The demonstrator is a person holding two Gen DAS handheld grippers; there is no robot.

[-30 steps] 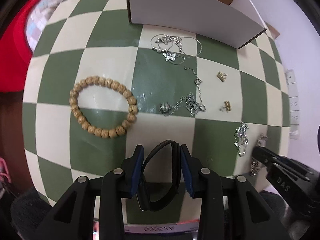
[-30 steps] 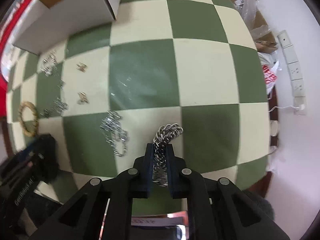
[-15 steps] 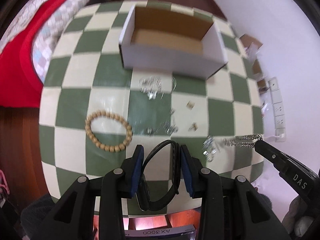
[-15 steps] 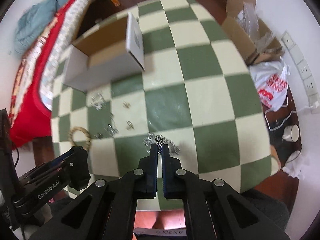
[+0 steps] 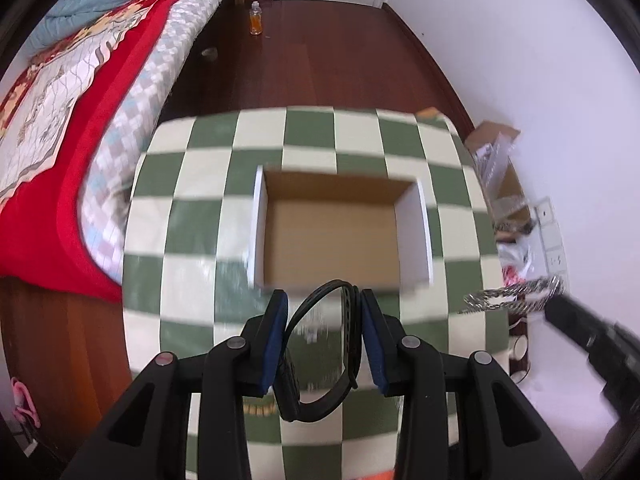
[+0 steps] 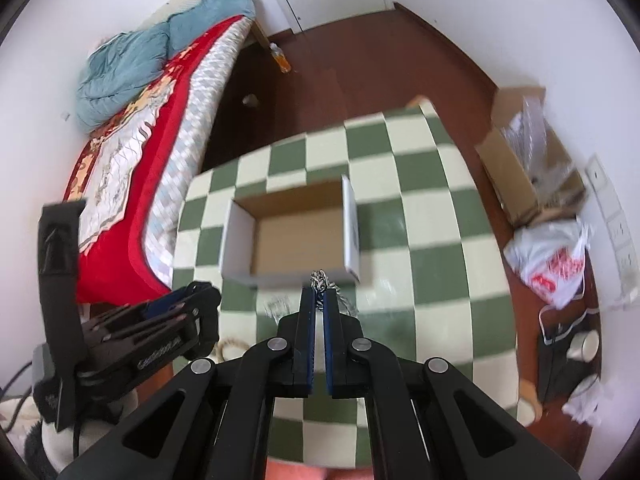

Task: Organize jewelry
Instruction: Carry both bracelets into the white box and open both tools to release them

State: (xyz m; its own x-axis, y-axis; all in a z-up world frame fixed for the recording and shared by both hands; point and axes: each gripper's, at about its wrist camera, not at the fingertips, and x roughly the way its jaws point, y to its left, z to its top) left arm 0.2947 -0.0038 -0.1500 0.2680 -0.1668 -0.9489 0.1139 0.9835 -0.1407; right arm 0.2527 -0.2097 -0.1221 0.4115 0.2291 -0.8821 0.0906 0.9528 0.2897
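My left gripper (image 5: 323, 300) is shut on a black band bracelet (image 5: 320, 360) and holds it high above the green-and-cream checked table (image 5: 192, 264), just in front of an open white cardboard box (image 5: 340, 224) with a bare brown inside. My right gripper (image 6: 319, 294) is shut on a silver chain bracelet (image 6: 320, 280), also high above the table; the chain hangs from it at the right in the left wrist view (image 5: 516, 294). The box also shows in the right wrist view (image 6: 296, 236). A wooden bead bracelet (image 6: 232, 345) peeks out below on the table.
A bed with a red quilt (image 5: 60, 92) stands left of the table. A brown carton with plastic wrap (image 6: 528, 160) and a white plastic bag (image 6: 552, 264) lie on the wooden floor to the right. An orange bottle (image 5: 255, 20) stands on the floor beyond.
Both grippers have risen well above the table with their bracelets and moved toward the box, which now shows its open inside. The scene is motion-blurred.
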